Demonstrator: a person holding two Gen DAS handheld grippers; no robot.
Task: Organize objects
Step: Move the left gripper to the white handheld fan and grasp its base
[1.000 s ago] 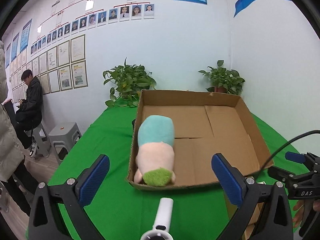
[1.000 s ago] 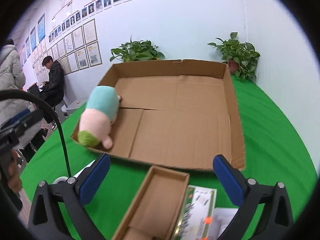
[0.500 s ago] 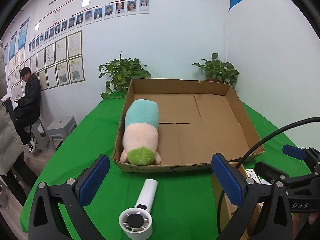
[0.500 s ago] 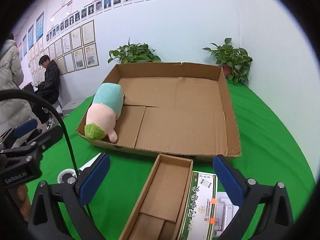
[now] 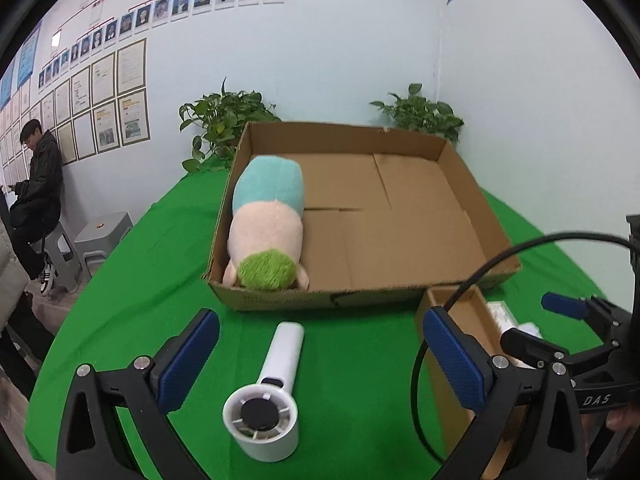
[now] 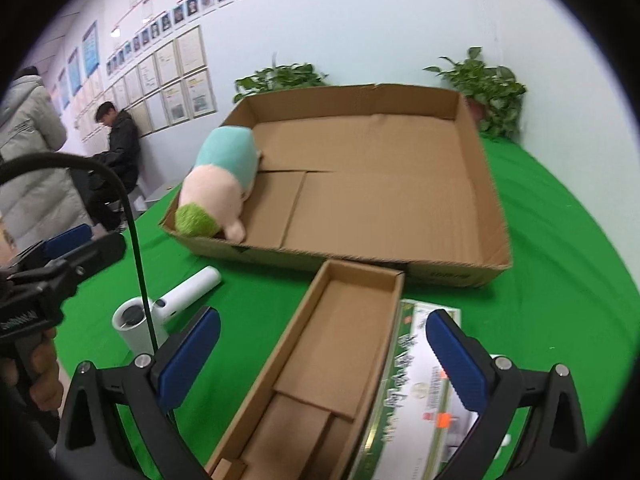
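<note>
Left wrist view: left gripper [image 5: 320, 354] spread wide and empty above a smooth white handheld fan [image 5: 267, 396] lying on the green cloth [image 5: 132, 292].
Its round head points toward the camera, its rounded handle toward the shallow corrugated cardboard box [image 5: 400, 296], where a fuzzy plush toy [image 5: 268, 228] in teal, peach and green lies against the left wall. Right gripper [image 6: 322, 354] also gapes empty, over a narrow cardboard tray [image 6: 332, 344] and a glossy printed carton [image 6: 416, 400] just beside it.

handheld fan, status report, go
Both grippers, left and right, open, empty. Handheld fan lies on the green cloth, between left jaws. Nothing blocking.
</note>
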